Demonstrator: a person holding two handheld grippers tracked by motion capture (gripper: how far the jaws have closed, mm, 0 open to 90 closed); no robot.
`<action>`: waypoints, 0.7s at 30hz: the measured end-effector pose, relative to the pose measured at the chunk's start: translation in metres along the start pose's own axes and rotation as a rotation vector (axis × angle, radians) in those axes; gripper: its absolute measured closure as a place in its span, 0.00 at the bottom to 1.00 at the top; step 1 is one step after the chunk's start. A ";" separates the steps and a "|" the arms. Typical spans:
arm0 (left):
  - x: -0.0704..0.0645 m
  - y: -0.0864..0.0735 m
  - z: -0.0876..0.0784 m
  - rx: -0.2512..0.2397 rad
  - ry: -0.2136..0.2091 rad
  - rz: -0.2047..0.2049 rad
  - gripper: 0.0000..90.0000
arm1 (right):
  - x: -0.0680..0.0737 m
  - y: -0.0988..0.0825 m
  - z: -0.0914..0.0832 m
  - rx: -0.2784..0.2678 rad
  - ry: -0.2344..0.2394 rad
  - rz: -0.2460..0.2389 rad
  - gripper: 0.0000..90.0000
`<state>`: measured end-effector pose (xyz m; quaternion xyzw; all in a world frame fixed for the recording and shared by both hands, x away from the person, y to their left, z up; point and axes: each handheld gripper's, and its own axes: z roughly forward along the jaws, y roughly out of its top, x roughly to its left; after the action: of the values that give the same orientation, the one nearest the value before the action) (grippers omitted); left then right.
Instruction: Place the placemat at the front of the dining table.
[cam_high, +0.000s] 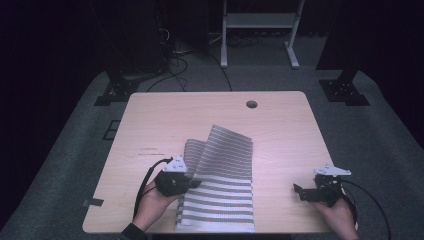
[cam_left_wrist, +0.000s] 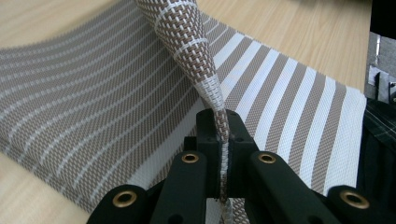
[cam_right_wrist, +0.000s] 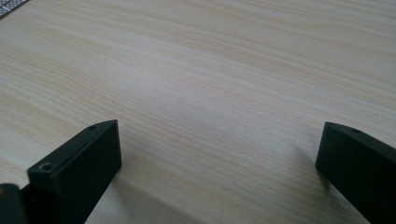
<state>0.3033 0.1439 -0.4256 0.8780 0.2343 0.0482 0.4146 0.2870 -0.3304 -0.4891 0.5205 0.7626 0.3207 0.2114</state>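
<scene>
A dark room with black stands and loose cables on a grey carpet surrounded the pale wooden worktop (cam_high: 280, 125), which had a round cable hole near its far edge. The brown-and-white striped woven placemat (cam_high: 220, 192) lay at the middle of the near edge, one part folded over and fanning toward the worktop's centre. Its left edge was raised into a pinched ridge, and the left gripper (cam_high: 194, 183) was clamped tight on that ridge, the weave squeezed between its black jaws, as the left gripper view showed (cam_left_wrist: 223, 140). The right gripper (cam_high: 299, 191) sat near the near right corner, well apart from the placemat, its jaws spread wide over bare wood with nothing between them.
</scene>
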 end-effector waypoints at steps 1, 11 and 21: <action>0.000 0.002 0.000 -0.005 0.001 0.007 0.98 | 0.000 0.000 0.000 0.000 0.000 0.000 0.00; 0.002 0.023 0.005 -0.022 0.009 0.023 0.98 | 0.000 0.000 0.000 0.000 0.000 0.000 0.00; 0.008 0.031 0.010 -0.031 -0.007 0.008 0.98 | 0.000 0.000 0.000 0.000 0.000 0.000 0.00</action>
<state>0.3251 0.1232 -0.4097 0.8726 0.2287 0.0505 0.4286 0.2870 -0.3304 -0.4891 0.5205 0.7627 0.3206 0.2114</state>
